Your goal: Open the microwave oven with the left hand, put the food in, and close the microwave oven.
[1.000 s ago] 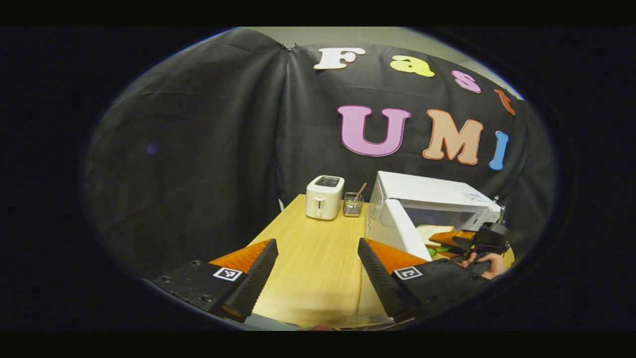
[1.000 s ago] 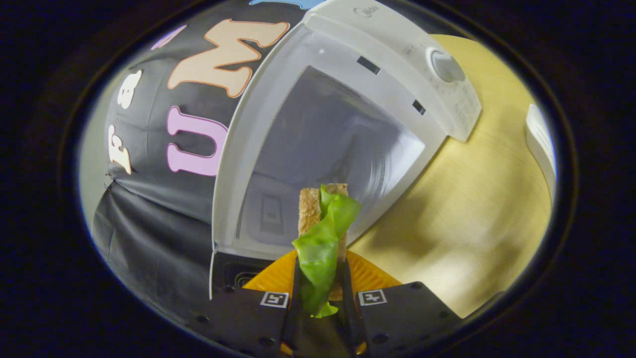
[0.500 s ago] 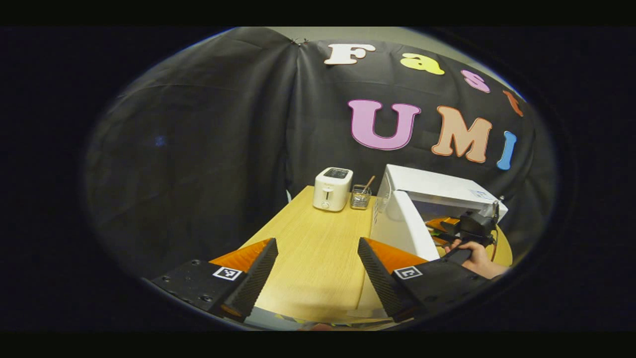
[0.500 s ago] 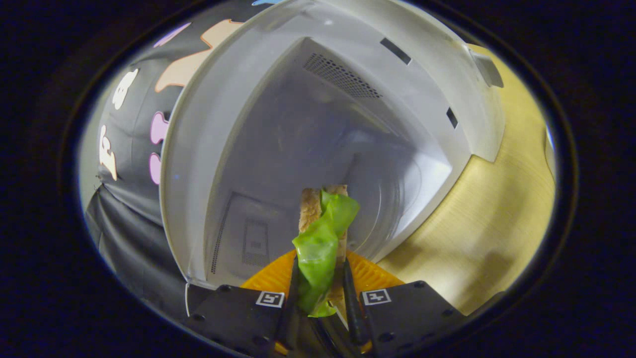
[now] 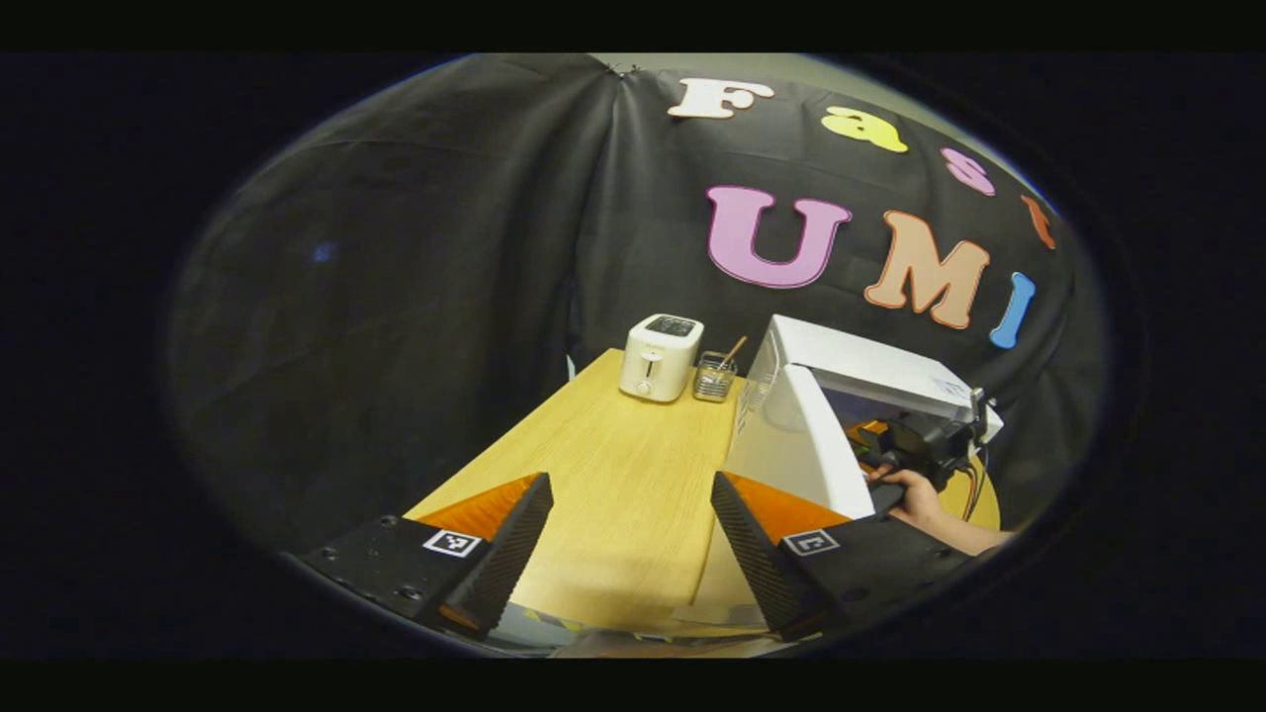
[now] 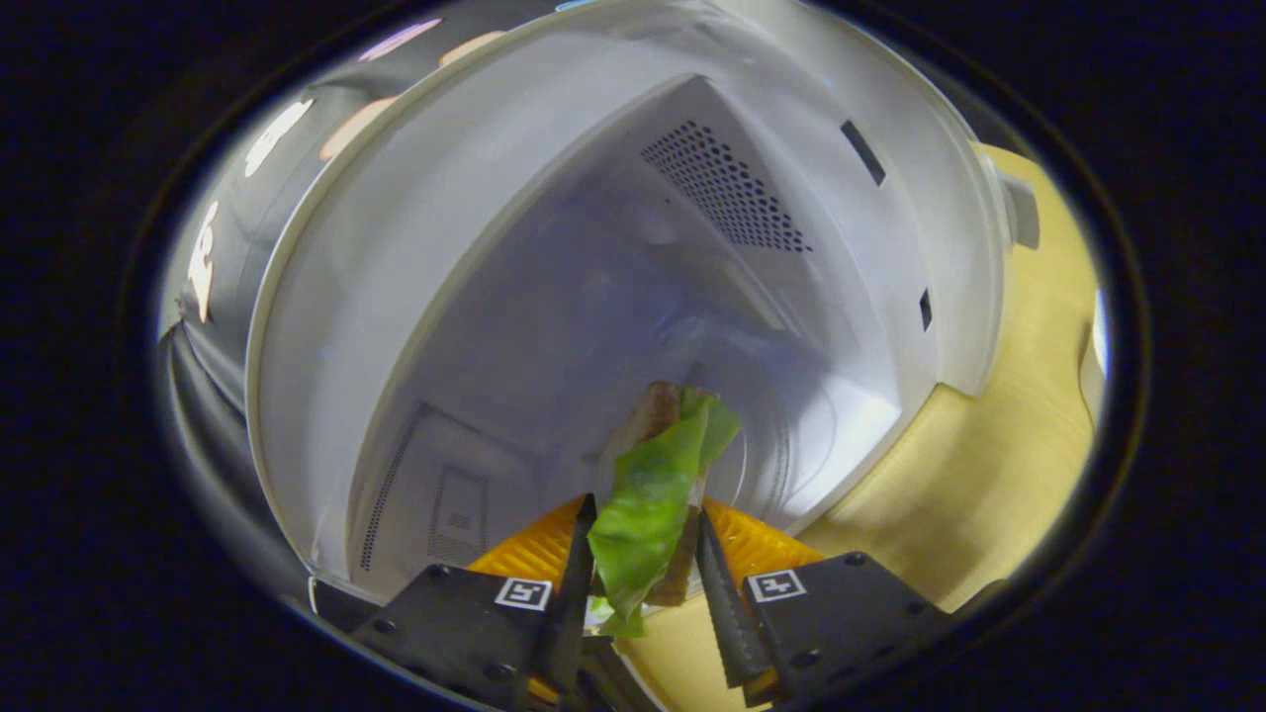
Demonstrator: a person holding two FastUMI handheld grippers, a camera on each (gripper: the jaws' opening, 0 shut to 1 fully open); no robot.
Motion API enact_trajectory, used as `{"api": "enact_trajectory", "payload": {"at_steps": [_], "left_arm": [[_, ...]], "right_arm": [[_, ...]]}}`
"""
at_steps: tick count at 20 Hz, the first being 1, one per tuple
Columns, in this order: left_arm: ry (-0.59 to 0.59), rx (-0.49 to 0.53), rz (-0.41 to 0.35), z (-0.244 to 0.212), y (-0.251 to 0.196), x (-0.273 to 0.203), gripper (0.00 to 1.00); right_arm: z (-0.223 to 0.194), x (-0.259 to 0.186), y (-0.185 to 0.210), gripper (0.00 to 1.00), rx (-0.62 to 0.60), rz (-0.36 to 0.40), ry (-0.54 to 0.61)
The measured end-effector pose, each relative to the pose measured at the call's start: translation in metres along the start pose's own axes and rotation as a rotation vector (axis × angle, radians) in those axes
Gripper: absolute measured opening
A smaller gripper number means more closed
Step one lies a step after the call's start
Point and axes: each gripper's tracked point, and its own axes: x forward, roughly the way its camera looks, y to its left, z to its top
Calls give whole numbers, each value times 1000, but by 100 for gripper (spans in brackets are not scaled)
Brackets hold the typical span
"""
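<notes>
We saw the wooden table [image 5: 603,465] with the white microwave [image 5: 851,371] on it, its door [image 5: 801,450] swung wide open. A toaster [image 5: 660,357] stood farther back. Our left gripper [image 5: 629,539] hung over the table, jaws wide apart, holding nothing. Our right gripper [image 6: 648,583] reached into the microwave mouth, its fingers loosely around the sandwich [image 6: 658,494]; we could not tell if both pressed on it.

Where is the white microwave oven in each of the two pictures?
Left gripper view: the microwave oven stands right of centre at the far end of the table, door swung open.
Right gripper view: its open cavity spans most of the picture, just ahead of the right tongs holding the sandwich.
Shared landmark: the wooden table.
</notes>
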Motion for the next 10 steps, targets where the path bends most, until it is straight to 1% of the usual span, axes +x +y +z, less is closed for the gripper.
{"api": "enact_trajectory", "payload": {"at_steps": [1, 2, 3, 4, 5, 6, 7, 8, 9, 10], "left_arm": [[8, -7, -1, -1, 1, 1, 95], [16, -15, -6, -4, 0, 3, 92], [24, -20, -12, -7, -2, 2, 92], [30, -22, -17, -8, -3, 2, 87], [33, -24, -21, -9, -5, 2, 89], [33, -22, -25, -9, -7, 3, 83], [32, -19, -28, -9, -8, 2, 81], [32, -18, -30, -7, -8, 3, 76], [36, -17, -35, -9, -10, 3, 74], [42, -18, -38, -10, -11, 4, 69]], "right_arm": [[4, 0, -1, 48, -54, -15, -18], [5, 1, -3, 65, -107, -34, -33], [5, 0, -4, 61, -148, -46, -32], [5, 0, -6, 74, -182, -56, -34], [6, -1, -7, 87, -211, -62, -37], [10, -3, -9, 90, -238, -74, -51], [16, -5, -13, 90, -262, -92, -70], [22, -9, -11, 99, -276, -83, -90], [27, -14, -8, 90, -285, -75, -106], [33, -20, -5, 99, -299, -67, -122]]}}
